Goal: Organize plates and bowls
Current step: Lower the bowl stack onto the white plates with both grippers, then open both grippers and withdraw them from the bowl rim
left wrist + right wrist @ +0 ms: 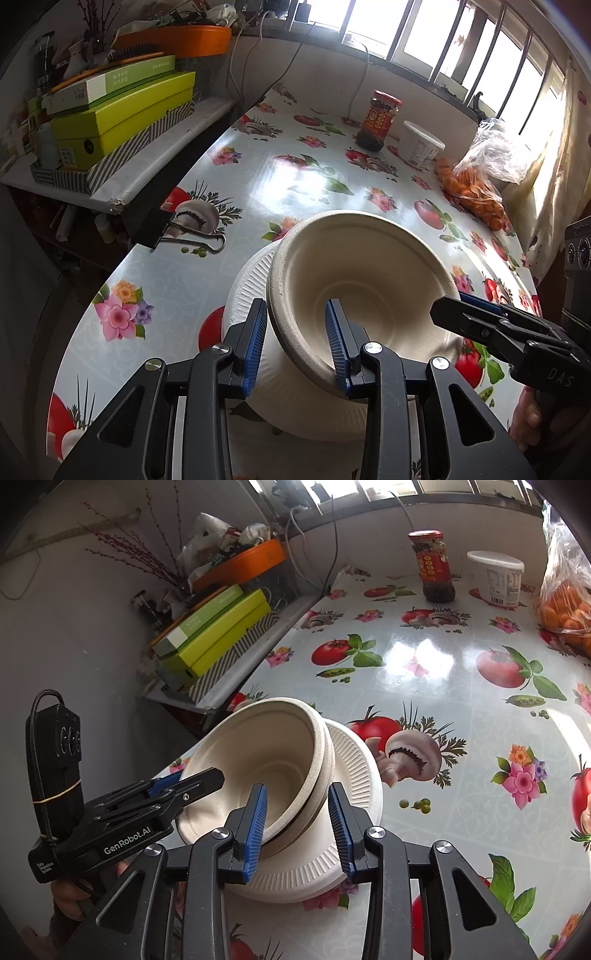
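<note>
Stacked cream paper bowls (369, 273) (266, 753) are tilted on a white ribbed paper plate (243, 295) (354, 775) on the flowered tablecloth. My left gripper (295, 343) is open, its fingers straddling the near rim of the bowls without touching it. It shows in the right wrist view (184, 779) at the bowls' left rim. My right gripper (297, 830) is open, its fingers straddling the bowls' rim on the opposite side. It shows in the left wrist view (454, 310) at the right rim.
A sauce jar (378, 122) (436, 566), a white tub (419, 144) (496, 578) and a bag of oranges (476, 188) (565, 609) stand at the table's far side. Green boxes (118, 114) sit on a side shelf. A binder clip (173, 232) grips the table edge.
</note>
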The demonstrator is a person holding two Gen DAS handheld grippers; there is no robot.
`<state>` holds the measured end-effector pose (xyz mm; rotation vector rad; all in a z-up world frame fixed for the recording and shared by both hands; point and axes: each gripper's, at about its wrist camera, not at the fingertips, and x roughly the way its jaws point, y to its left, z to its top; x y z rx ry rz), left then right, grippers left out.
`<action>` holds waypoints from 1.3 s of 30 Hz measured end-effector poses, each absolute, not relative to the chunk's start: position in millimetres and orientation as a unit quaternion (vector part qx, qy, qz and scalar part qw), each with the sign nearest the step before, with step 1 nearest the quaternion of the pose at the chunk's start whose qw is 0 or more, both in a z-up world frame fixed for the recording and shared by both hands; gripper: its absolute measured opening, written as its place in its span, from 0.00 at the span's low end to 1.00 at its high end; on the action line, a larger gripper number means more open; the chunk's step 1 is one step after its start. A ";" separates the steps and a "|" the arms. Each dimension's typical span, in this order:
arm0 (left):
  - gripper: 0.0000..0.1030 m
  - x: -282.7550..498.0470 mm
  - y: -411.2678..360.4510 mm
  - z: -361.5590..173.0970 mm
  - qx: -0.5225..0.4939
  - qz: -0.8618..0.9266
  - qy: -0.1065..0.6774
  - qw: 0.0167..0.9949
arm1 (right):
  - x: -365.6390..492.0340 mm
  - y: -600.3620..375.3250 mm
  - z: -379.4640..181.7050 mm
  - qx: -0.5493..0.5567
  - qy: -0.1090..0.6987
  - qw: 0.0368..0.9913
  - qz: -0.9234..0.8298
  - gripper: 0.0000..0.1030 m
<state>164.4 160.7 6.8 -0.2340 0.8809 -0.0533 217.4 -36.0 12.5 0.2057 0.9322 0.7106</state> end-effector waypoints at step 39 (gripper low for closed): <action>0.43 132.5 158.6 26.1 -0.091 0.016 0.401 0.912 | 183.7 -43.4 32.6 0.073 0.402 0.856 0.318 0.51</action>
